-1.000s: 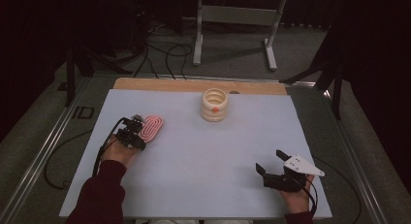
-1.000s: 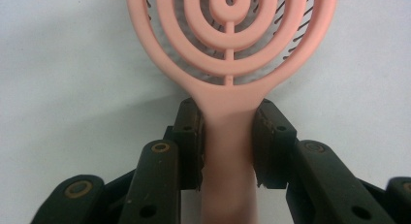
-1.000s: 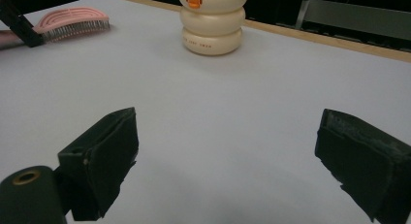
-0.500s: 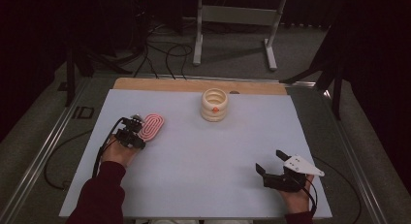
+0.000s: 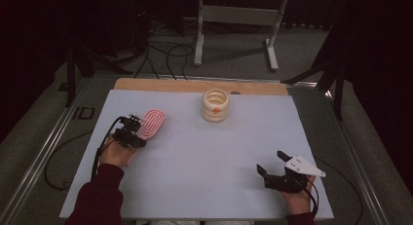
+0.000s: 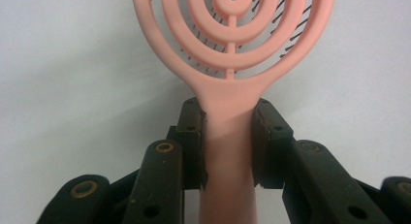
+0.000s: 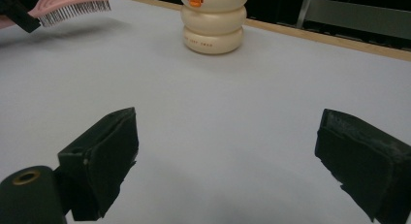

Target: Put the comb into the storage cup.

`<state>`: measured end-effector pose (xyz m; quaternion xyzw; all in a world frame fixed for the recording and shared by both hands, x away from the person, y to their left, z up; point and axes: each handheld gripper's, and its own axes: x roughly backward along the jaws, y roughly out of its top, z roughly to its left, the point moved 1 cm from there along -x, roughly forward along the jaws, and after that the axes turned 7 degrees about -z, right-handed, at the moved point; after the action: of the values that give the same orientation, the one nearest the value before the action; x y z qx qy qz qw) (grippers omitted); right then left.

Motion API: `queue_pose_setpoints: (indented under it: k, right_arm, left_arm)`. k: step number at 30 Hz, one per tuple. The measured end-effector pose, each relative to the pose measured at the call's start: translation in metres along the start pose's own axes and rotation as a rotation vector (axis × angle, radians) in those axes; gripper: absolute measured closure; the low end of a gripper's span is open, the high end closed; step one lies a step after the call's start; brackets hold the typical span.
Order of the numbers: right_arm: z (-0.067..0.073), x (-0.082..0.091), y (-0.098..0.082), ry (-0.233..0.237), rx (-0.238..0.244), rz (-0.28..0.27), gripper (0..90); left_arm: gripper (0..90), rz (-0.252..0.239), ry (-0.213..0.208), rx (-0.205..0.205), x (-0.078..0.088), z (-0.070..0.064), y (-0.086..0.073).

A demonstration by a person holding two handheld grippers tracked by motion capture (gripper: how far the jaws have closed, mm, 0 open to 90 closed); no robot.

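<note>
Left gripper view: the left gripper [image 6: 228,141] holds the pink brush [image 6: 231,54] by its neck, fingers [image 6: 191,136] pressed on both sides of the handle, head just ahead of them. High view: brush [image 5: 151,123] at the worktop's [image 5: 204,157] left part; right gripper [image 5: 278,167] well apart, fingers wide and empty. A cream ringed pot [image 5: 215,104] stands far ahead of both. Step in hand: the grasp looks complete. Next move likely calls for a steady lift, head kept level, bristles [image 7: 72,11] down.
</note>
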<state>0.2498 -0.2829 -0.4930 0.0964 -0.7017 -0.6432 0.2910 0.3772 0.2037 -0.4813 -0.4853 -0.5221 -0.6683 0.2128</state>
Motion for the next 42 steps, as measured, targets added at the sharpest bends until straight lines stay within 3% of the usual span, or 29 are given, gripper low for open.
queue_pose_setpoints:
  k: [23, 35, 42]
  right_arm:
    - [0.003, -0.002, -0.001, 0.006, -0.001, 0.007, 8.4]
    - [0.003, -0.002, -0.002, 0.006, -0.002, 0.012, 8.4]
    - [0.003, -0.002, -0.002, 0.007, 0.001, 0.014, 8.4]
  left_arm:
    - [69.9, -0.13, -0.02, -0.059, 0.011, -0.007, -0.006]
    - [69.9, -0.197, -0.056, -0.085, 0.016, -0.015, -0.006]
    - [69.8, -0.249, -0.095, -0.113, 0.021, -0.026, -0.008]
